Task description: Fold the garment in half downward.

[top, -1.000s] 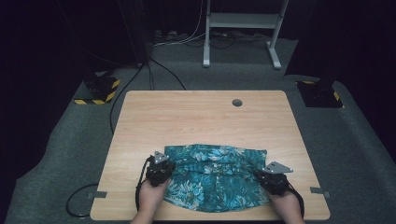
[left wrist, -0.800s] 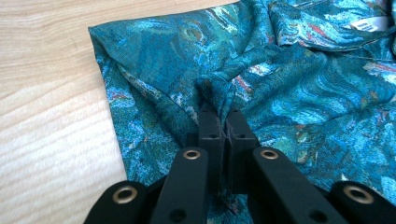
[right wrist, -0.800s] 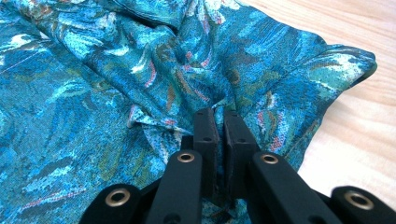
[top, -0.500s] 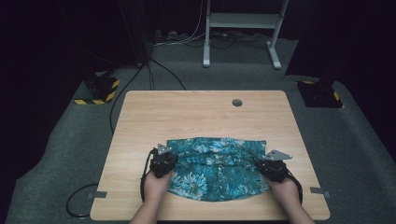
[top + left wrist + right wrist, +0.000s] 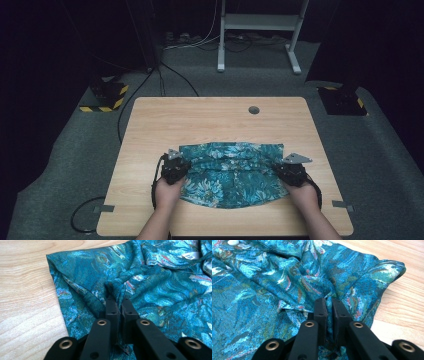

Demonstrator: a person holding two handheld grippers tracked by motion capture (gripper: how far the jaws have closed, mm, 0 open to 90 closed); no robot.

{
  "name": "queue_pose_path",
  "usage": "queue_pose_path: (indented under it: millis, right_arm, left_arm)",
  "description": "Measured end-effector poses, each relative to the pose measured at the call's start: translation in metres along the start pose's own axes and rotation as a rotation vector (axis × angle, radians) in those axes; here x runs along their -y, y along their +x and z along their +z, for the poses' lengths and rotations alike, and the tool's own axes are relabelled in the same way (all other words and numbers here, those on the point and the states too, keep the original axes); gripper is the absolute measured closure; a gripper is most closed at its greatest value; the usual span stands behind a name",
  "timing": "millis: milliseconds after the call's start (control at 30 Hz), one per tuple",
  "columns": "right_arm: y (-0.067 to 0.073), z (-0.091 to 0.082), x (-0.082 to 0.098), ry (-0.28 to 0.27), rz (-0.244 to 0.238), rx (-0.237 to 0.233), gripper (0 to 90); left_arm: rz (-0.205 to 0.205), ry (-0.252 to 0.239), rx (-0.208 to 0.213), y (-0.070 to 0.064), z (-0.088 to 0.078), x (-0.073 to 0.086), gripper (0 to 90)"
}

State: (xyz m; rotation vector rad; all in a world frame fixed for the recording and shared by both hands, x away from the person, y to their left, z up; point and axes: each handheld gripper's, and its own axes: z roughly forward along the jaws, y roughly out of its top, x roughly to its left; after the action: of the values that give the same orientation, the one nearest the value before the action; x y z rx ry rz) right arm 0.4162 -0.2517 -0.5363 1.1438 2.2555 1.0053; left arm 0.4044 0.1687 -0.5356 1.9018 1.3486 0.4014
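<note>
Item: one teal cloth [image 5: 231, 172] with a leaf-and-flower print in blues, greens and small touches of red and white, lying rumpled on the near half of your wooden table [image 5: 210, 117]. It sits between your two grippers, stretched from one to the other, its far edge roughly straight and its near edge curving toward you. Your left gripper [image 5: 117, 302] has its jaws nearly closed on a pinched ridge of the fabric near the cloth's left edge; bare wood lies just to its left, and a small white label [image 5: 189, 255] shows ahead and to its right. Your right gripper [image 5: 326, 304] likewise clamps a raised fold near the cloth's right edge; the corner of the cloth bulges just ahead and to its right, with bare wood beyond, and a white button [image 5: 233, 242] sits far ahead to its left. Folds radiate from both pinch points. Seen from above, your hands hold both grippers low at the cloth's two ends.
</note>
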Motion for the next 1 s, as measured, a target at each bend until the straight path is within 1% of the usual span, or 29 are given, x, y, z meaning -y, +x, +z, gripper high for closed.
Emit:
queue_pose_path:
  millis: [33, 67, 100, 133, 200, 267, 333, 367, 400, 533, 667, 733, 800, 1000]
  right_arm:
    - [0.0, 0.0, 0.0, 0.001, 0.0, 0.001, 79.9]
    - [0.0, 0.0, -0.001, 0.004, 0.006, -0.003, 72.8]
    - [0.0, 0.0, -0.002, 0.01, 0.016, -0.007, 68.1]
    - [0.0, -0.001, -0.004, 0.02, 0.028, -0.008, 67.7]
    - [0.002, -0.004, -0.006, 0.015, 0.02, -0.004, 64.0]
    - [0.003, -0.009, -0.009, -0.004, 0.031, -0.009, 59.1]
    - [0.004, -0.014, -0.012, -0.019, 0.032, -0.009, 55.9]
    - [0.005, -0.017, -0.015, -0.031, 0.035, -0.011, 54.6]
    - [0.005, -0.019, -0.016, -0.037, 0.038, -0.013, 54.1]
    - [0.006, -0.03, -0.026, -0.071, 0.036, -0.015, 48.6]
    - [0.006, -0.039, -0.037, -0.098, 0.043, -0.022, 43.2]
    - [0.007, -0.042, -0.042, -0.107, 0.038, -0.02, 40.8]
    - [0.008, -0.044, -0.046, -0.114, 0.045, -0.023, 40.0]
    - [0.01, -0.047, -0.053, -0.123, 0.041, -0.025, 38.9]
  left_arm:
    - [-0.003, 0.004, 0.007, 0.0, 0.0, -0.001, 79.3]
    - [-0.006, 0.007, 0.017, 0.001, -0.001, -0.001, 74.3]
    - [-0.001, 0.009, 0.021, 0.0, -0.001, -0.001, 71.4]
    - [0.004, 0.012, 0.024, -0.001, -0.002, -0.002, 69.5]
    - [-0.004, 0.01, 0.044, -0.001, -0.003, -0.003, 61.6]
    - [-0.006, -0.001, 0.049, -0.002, -0.007, -0.007, 52.8]
    - [-0.003, -0.013, 0.054, -0.004, -0.011, -0.012, 47.9]
    - [0.001, -0.016, 0.052, -0.006, -0.013, -0.014, 44.0]
    - [0.003, -0.025, 0.048, -0.008, -0.014, -0.017, 41.3]
    - [0.021, -0.047, 0.053, -0.017, -0.022, -0.031, 30.3]
    - [0.031, -0.068, 0.06, -0.022, -0.028, -0.042, 23.6]
    - [0.038, -0.071, 0.062, -0.025, -0.03, -0.046, 21.1]
    - [0.04, -0.078, 0.069, -0.026, -0.031, -0.049, 19.9]
    - [0.045, -0.085, 0.072, -0.027, -0.035, -0.055, 18.3]
